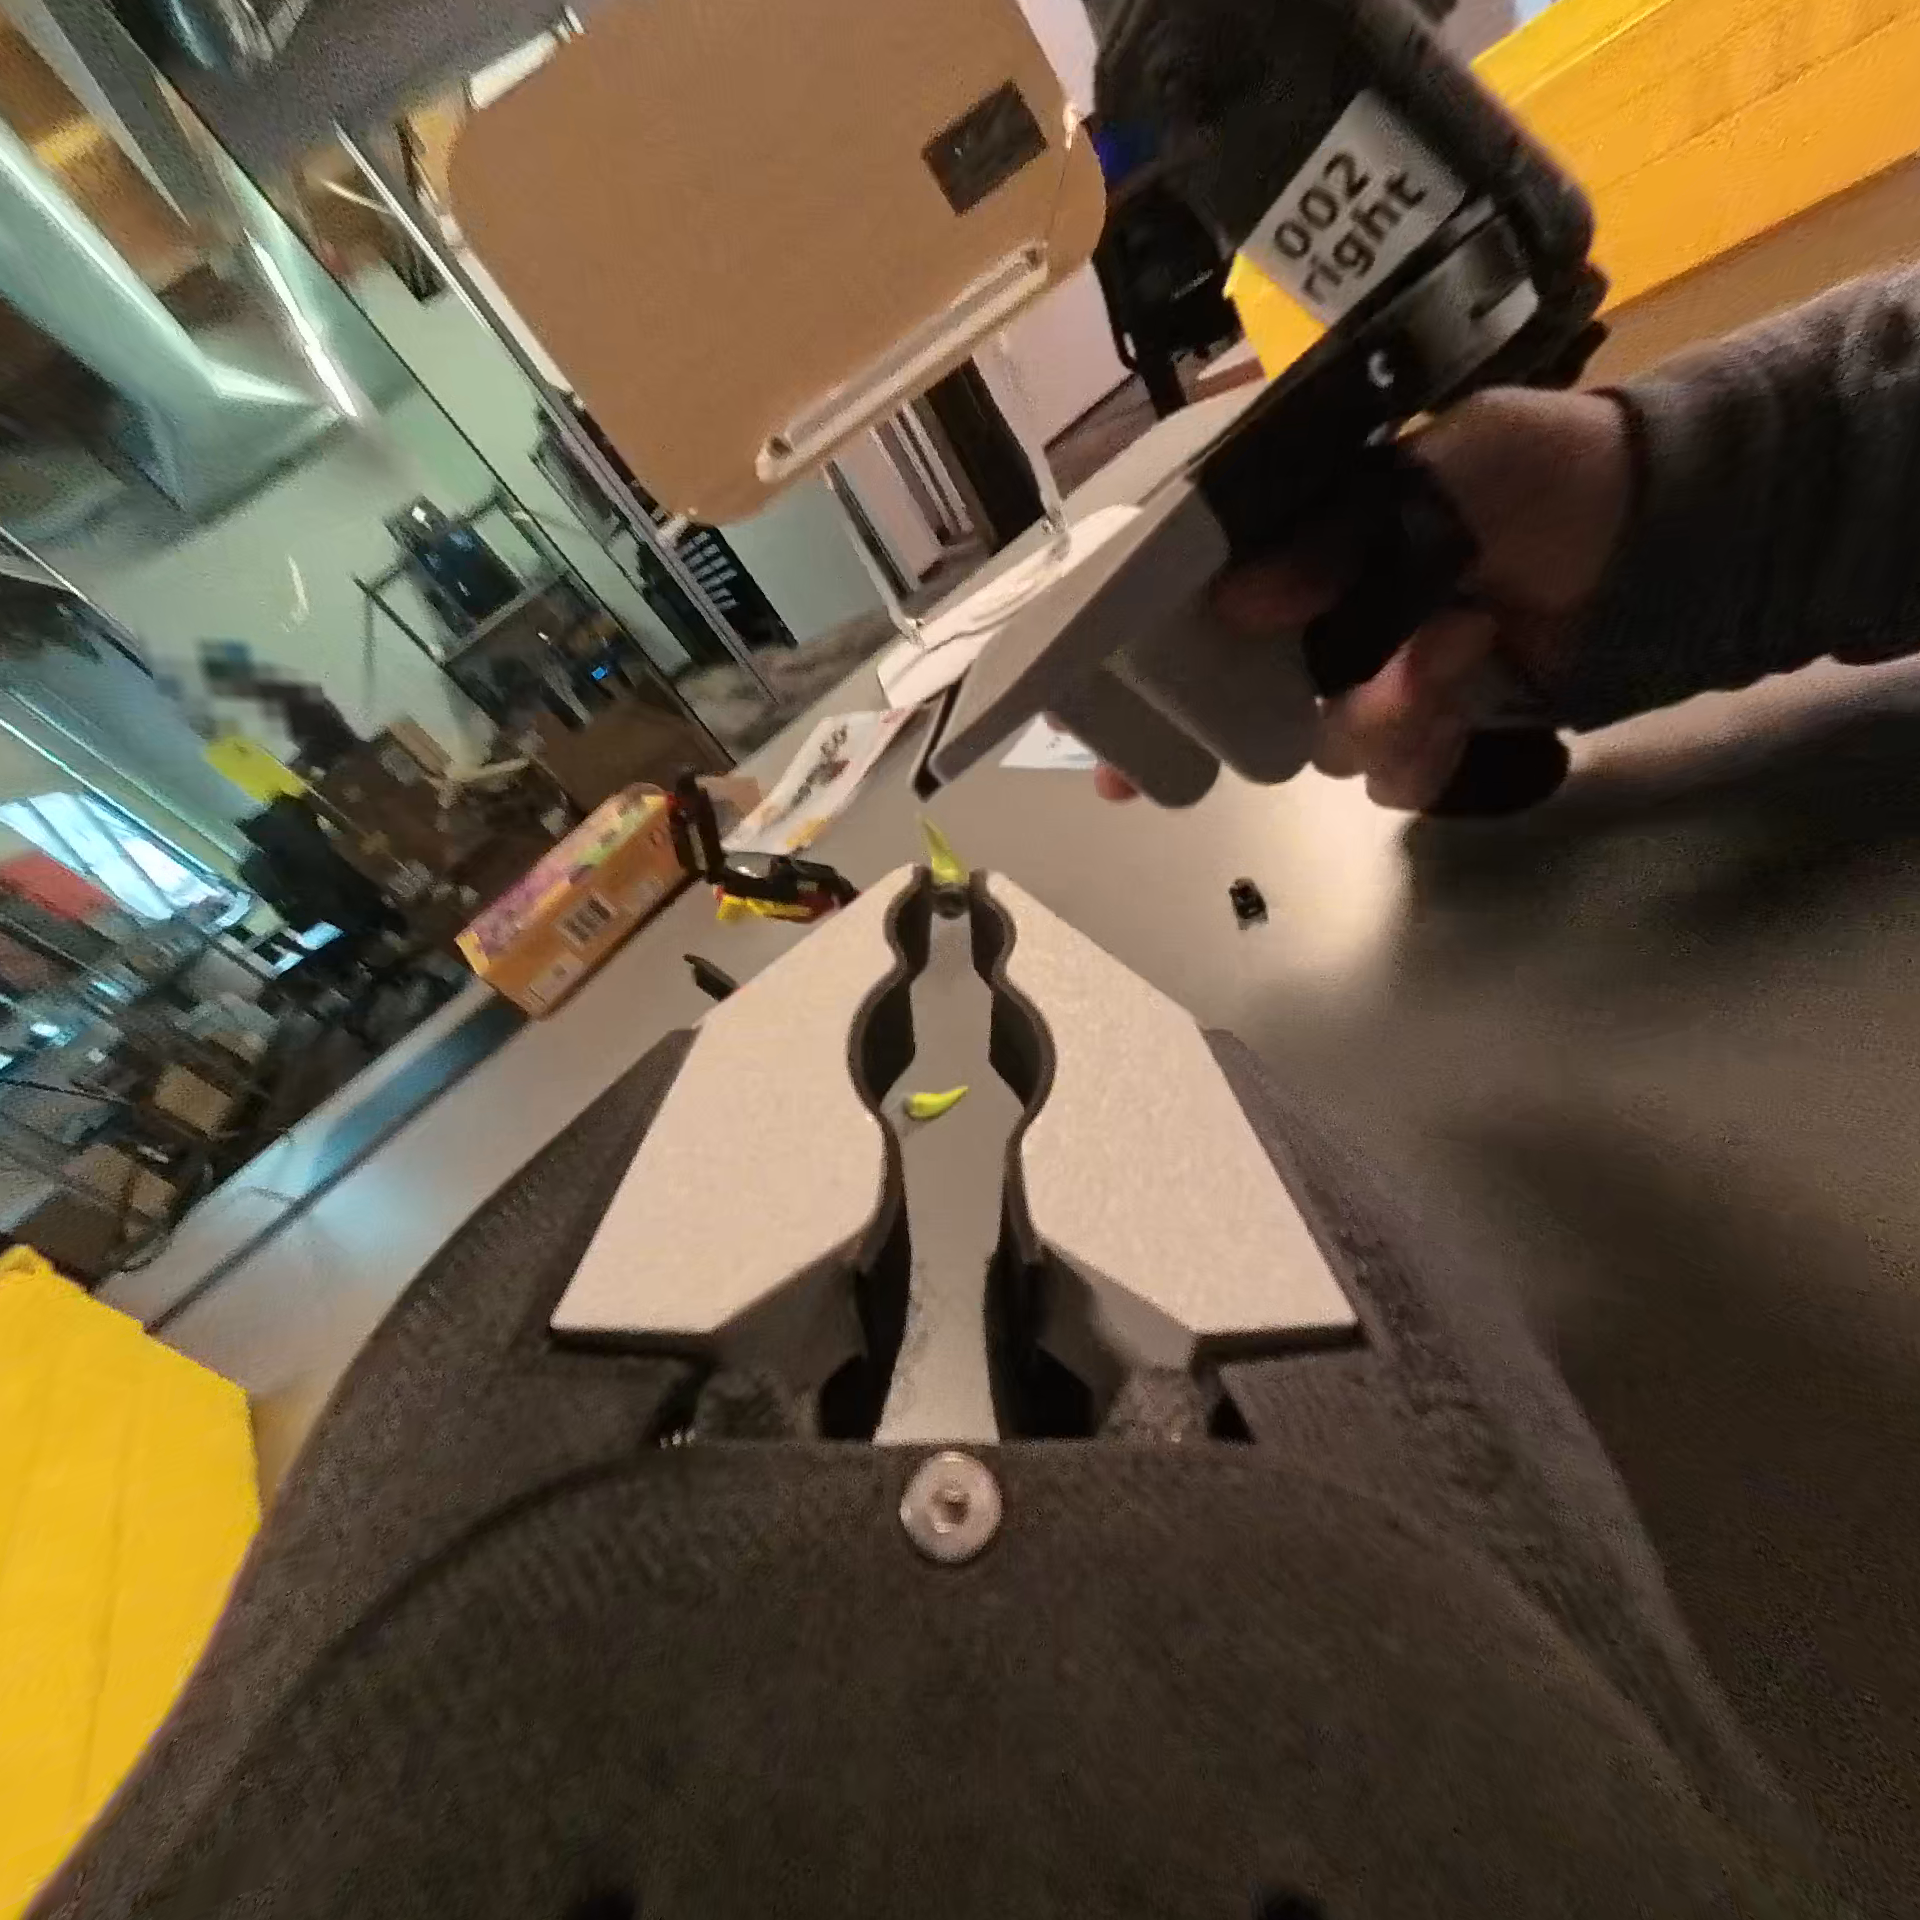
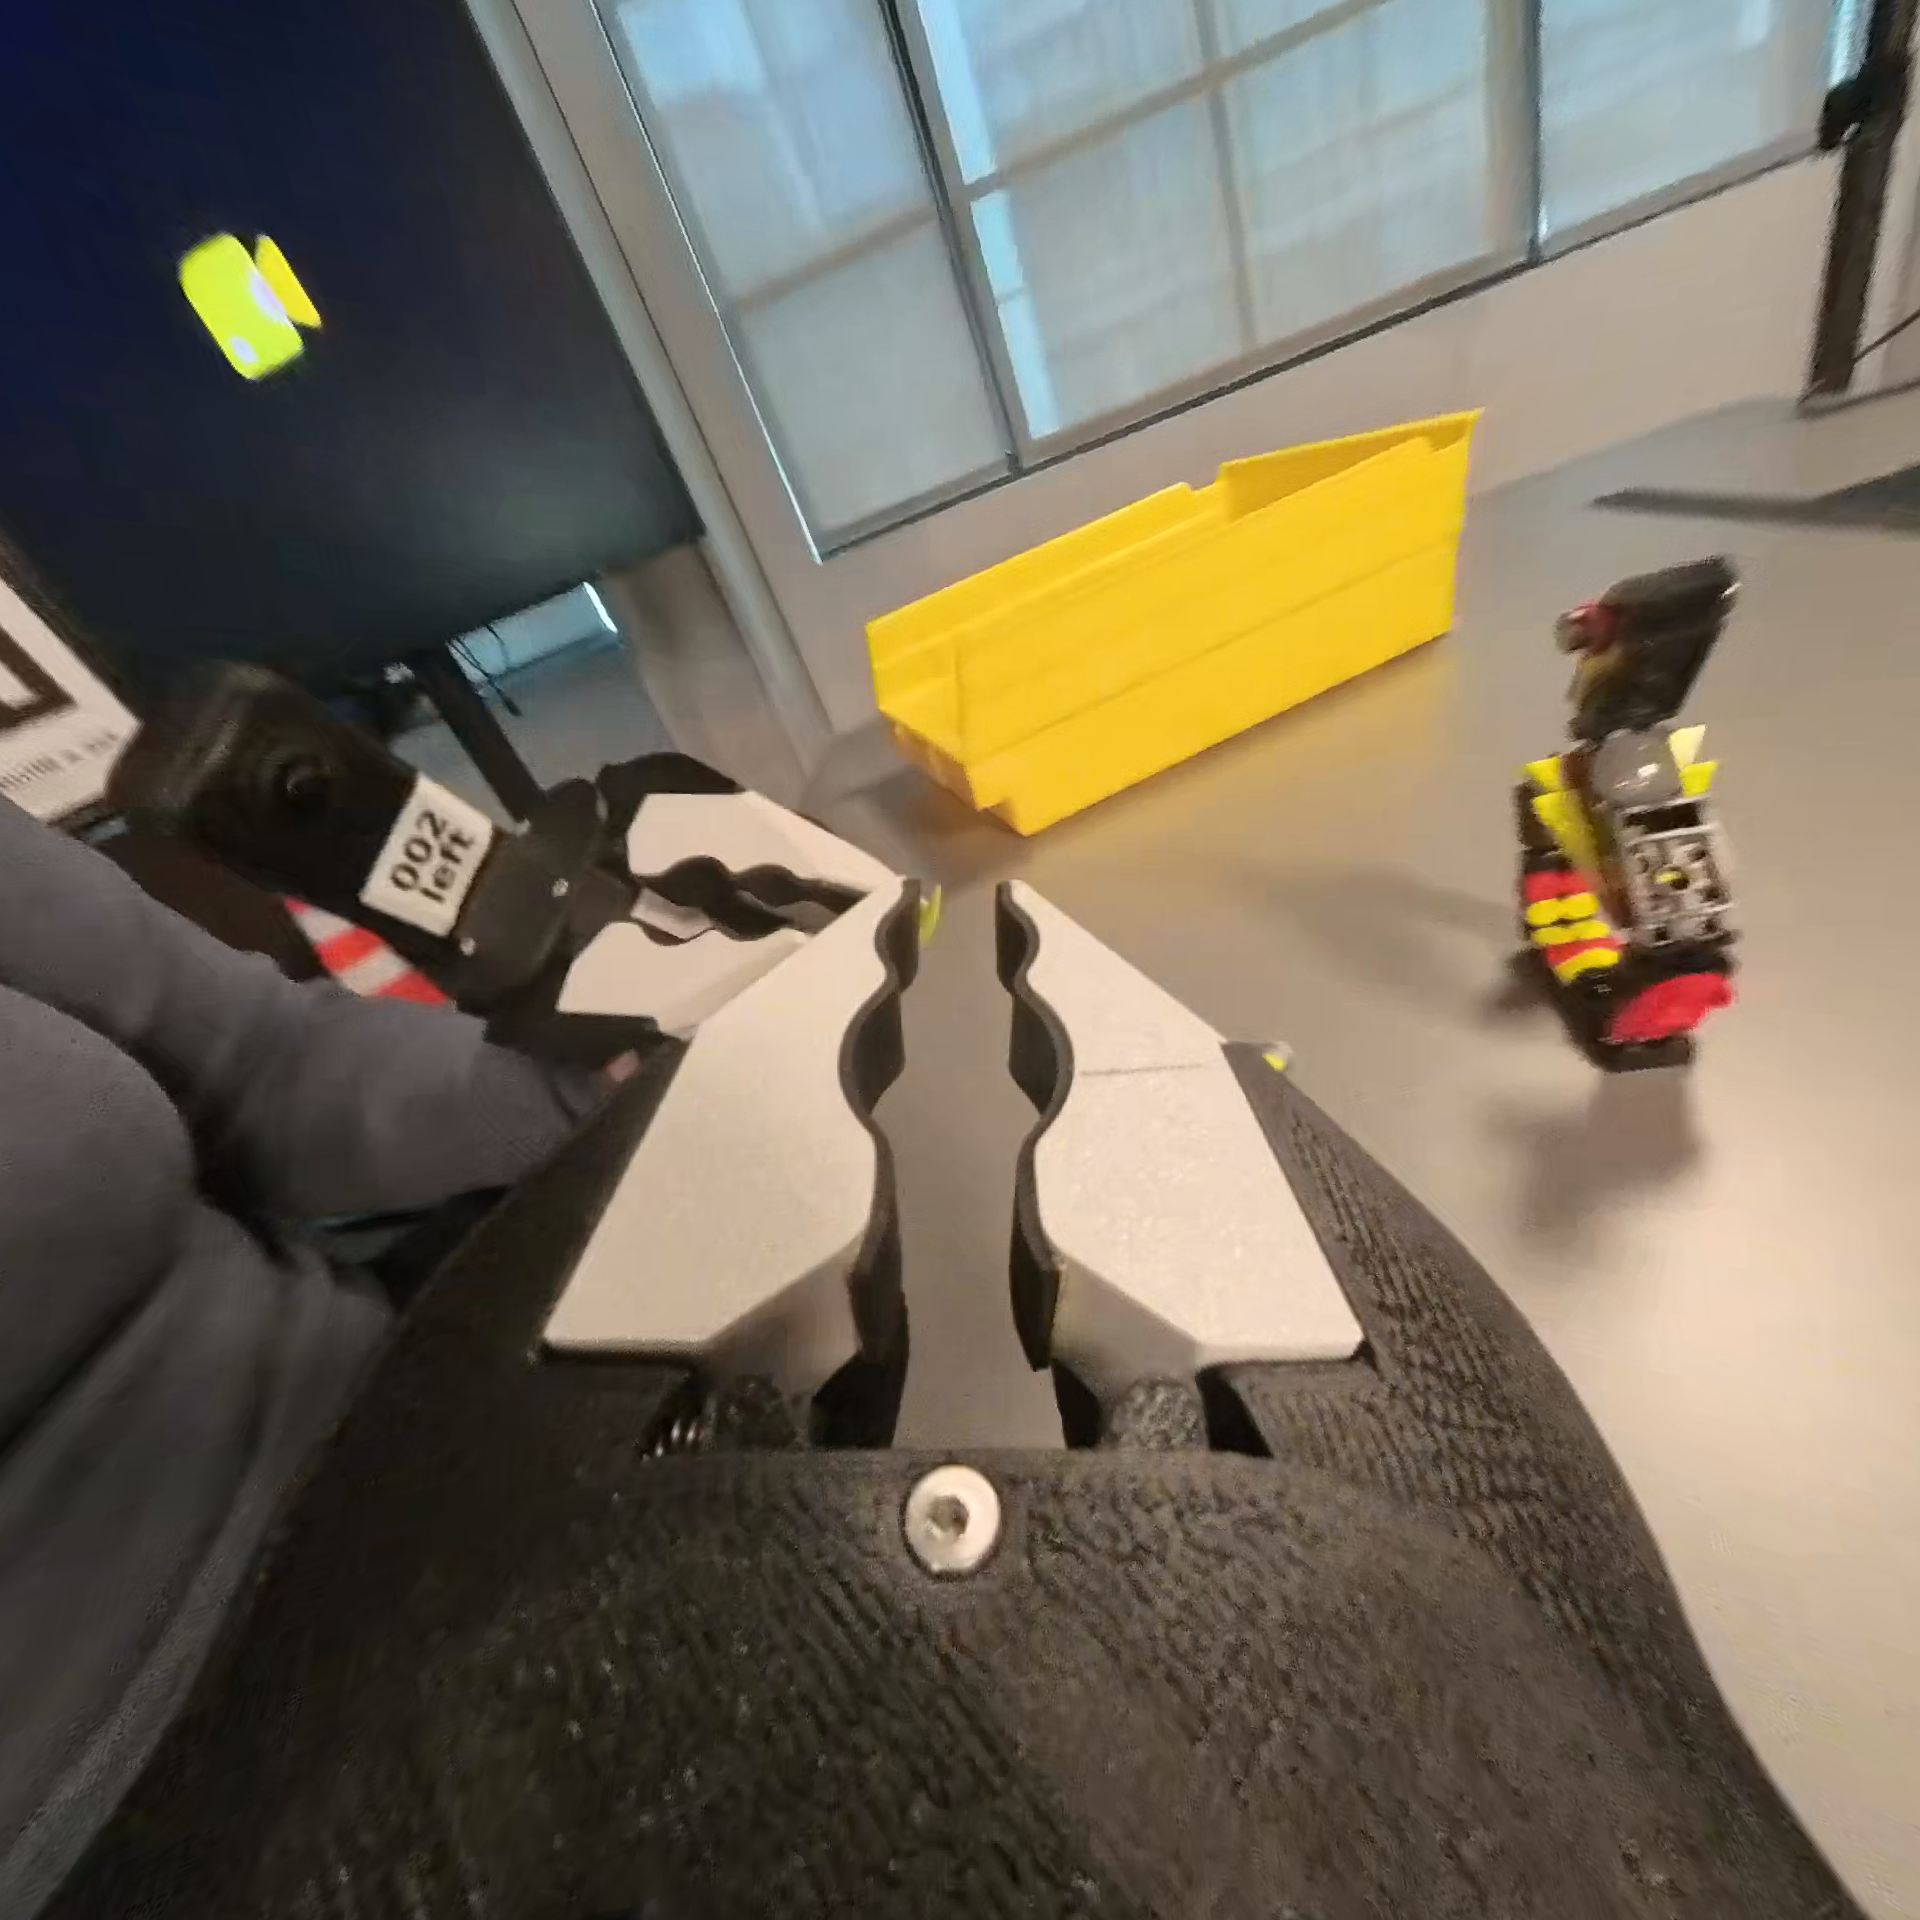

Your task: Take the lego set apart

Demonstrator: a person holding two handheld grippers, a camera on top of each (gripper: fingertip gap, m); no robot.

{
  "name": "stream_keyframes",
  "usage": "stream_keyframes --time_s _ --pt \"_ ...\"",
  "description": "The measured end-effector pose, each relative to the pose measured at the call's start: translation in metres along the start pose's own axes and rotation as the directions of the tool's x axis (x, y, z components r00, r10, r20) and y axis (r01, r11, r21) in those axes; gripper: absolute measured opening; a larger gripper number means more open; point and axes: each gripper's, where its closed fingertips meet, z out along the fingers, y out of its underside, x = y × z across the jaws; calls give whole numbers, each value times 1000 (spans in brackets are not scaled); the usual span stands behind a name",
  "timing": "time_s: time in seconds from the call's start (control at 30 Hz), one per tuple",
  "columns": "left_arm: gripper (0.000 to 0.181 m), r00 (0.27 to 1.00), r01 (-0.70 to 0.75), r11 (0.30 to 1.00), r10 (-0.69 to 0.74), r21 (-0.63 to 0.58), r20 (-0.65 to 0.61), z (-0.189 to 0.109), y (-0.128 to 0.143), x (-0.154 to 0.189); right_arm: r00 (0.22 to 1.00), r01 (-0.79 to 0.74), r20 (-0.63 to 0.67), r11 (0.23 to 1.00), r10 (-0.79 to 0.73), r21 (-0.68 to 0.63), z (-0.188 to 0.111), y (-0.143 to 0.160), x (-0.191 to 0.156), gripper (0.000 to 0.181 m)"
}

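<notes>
My left gripper (image 1: 945, 891) is shut on a small lime-yellow lego spike (image 1: 938, 847) that sticks up from its tips. My right gripper (image 2: 958, 904) is slightly open and empty, and its tips hang just above that spike (image 2: 928, 910). In the left wrist view the right gripper (image 1: 928, 774) comes in from the upper right, held by a hand. The left gripper also shows in the right wrist view (image 2: 842, 891). The black, red and yellow lego model (image 2: 1621, 862) stands on the grey table to the right, and shows in the left wrist view (image 1: 774, 883). Another lime spike (image 1: 935, 1101) lies on the table.
A yellow bin (image 2: 1174, 644) lies beyond the grippers. More yellow bins are at the lower left (image 1: 104, 1507) and upper right (image 1: 1714, 135). An orange box (image 1: 571, 920), a booklet (image 1: 821, 769) and small black pieces (image 1: 1247, 896) (image 1: 712, 975) lie on the table. Only a small space, under 4 cm, lies between the two pairs of fingers.
</notes>
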Motion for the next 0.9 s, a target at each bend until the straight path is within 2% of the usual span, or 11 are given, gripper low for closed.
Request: stream_keyframes --time_s 0.17,0.27,0.47,0.9 --pt "6 998 -46 998 44 52 37 -5 -10 -2 968 -204 149 979 201 5 6 1 -15 12" --pt "6 998 -47 998 45 48 31 -4 -9 -1 945 -265 200 964 258 7 6 1 -18 7" --pt "6 998 -53 997 51 49 31 -3 -10 1 956 -236 175 972 235 -17 9 7 -17 0" --pt "6 994 -104 994 103 29 48 -3 -9 2 960 -221 172 975 219 -10 7 6 -15 0"
